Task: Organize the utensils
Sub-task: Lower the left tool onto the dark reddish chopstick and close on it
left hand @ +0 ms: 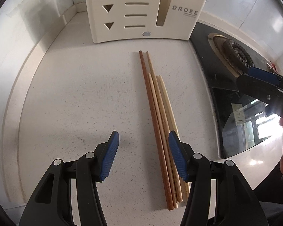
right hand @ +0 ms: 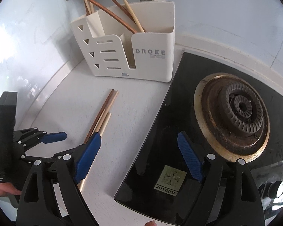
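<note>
Chopsticks (left hand: 158, 124) lay loose on tabletop (left hand: 75, 94) | both grippers' jaws released, empty | next: left gripper (left hand: 143, 156) grabs one for holder (left hand: 141, 11)

My left claw (left hand: 143, 155) open, low over the worktop (left hand: 75, 98). Loose chopsticks (left hand: 158, 116) lie side by side, near ends by my right-hand pad. Cream utensil holder (left hand: 139, 11) beyond them. Right claw (left hand: 262, 79) over the hob (left hand: 235, 101).

Cream holder (right hand: 152, 64), brown-and-tan chopsticks (left hand: 156, 113)
</note>
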A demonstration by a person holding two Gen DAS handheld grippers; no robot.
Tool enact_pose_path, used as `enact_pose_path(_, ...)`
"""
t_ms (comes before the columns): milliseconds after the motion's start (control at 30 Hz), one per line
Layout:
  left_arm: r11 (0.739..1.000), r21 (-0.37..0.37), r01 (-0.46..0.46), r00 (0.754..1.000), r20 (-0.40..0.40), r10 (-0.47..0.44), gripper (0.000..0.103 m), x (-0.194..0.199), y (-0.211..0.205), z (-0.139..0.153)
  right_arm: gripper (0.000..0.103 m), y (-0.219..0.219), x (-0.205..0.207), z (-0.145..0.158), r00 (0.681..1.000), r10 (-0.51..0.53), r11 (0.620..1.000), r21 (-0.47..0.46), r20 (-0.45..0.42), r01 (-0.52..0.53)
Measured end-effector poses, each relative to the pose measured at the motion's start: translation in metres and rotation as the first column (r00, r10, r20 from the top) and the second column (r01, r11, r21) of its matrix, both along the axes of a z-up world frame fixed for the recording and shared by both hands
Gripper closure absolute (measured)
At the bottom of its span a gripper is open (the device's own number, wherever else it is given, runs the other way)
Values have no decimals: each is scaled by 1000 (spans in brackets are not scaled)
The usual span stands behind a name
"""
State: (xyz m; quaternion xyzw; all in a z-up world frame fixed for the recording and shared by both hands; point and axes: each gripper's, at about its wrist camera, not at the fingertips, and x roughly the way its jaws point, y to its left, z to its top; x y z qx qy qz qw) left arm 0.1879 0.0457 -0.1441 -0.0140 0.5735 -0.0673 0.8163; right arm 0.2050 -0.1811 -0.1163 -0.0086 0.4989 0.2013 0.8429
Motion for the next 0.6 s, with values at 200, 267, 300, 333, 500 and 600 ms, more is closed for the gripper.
enact_pose_path(200,999,43,12,1000,4,-12,48,-1,-2,-4,20,3,-2,-4,1000,17,1000,-5,-11,-17)
enact_pose_path(267,999,52,12,1000,-5,-11,48,0,-1,-6,20,3,-2,-6,1000,21,1000,-12,-11,-21)
enact_pose_path(300,999,52,12,1000,-16,-11,47,0,0,-8,20,3,-2,-7,1000,20,1000,-11,-14,-20)
enact_pose_path(333,998,54,15,1000,-12,-15,48,0,-1,-7,20,3,-1,-8,1000,20,1000,-8,-19,-20)
enact_pose_path(500,999,53,15,1000,-14,-15,47,1,2,-8,20,4,3,-10,999,21,1000,-16,-27,-21)
enact_pose_path(600,998,61,21,999,-34,-19,46,3,2,-8,20,7,6,-10,999,22,1000,-17,-42,-22)
